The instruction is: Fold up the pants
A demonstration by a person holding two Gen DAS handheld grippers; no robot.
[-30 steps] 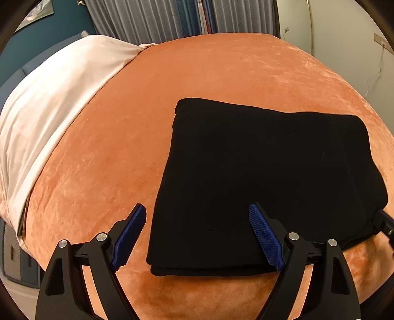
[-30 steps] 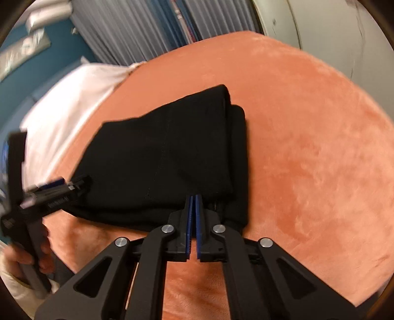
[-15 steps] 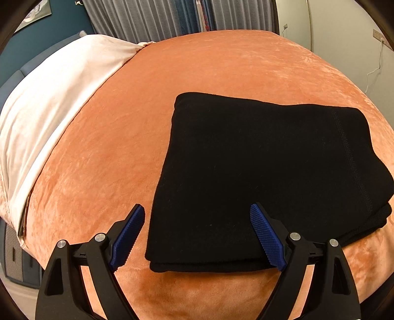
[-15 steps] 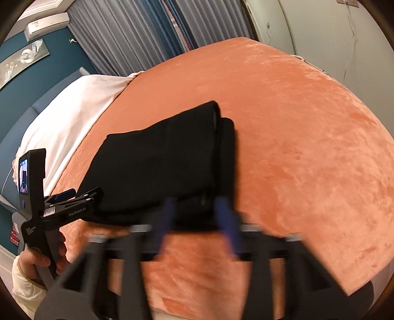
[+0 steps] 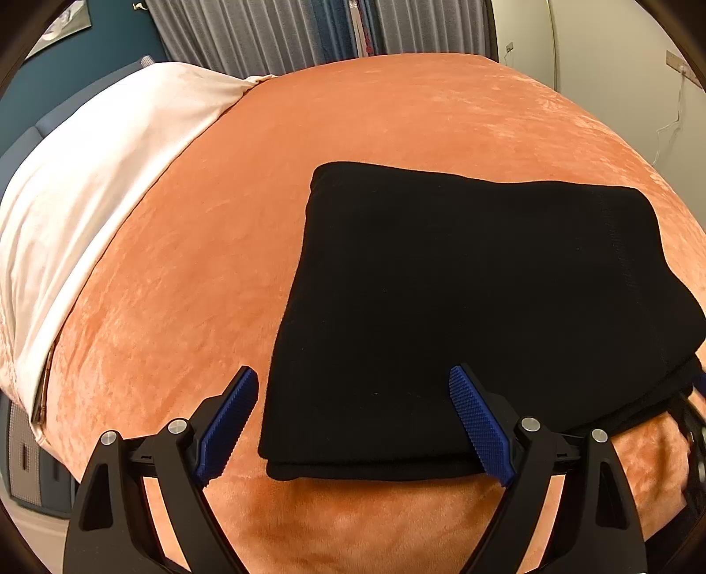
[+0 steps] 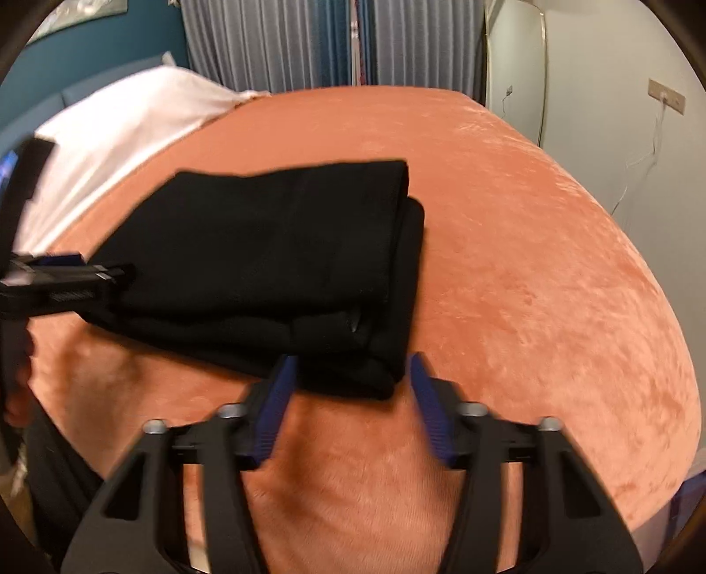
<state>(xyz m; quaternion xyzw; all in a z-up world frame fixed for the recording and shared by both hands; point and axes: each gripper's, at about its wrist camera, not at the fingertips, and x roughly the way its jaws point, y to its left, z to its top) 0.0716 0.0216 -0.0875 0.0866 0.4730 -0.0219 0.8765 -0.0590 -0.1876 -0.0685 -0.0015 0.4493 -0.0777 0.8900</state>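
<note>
Pants [image 5: 476, 309]: folded on bed [image 5: 220, 265]
Left gripper [image 5: 353, 424]: fingers wide apart, astride near edge
Right gripper [image 6: 348, 393]: fingers just closing, parted around corner, not pressing

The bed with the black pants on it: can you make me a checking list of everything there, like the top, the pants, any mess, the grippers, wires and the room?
Surface: orange blanket covering the bed, bare around the pants.
Job's things: black pants folded into a flat stack near the front edge.
Clutter: white pillow at the left end.
Grippers: left gripper open, over the pants' front left corner; right gripper open, blurred, its jaws have just been closing, either side of the front right corner.
Cables: thin white wire hanging on the right wall.
Surroundings: grey curtains, blue wall.
</note>
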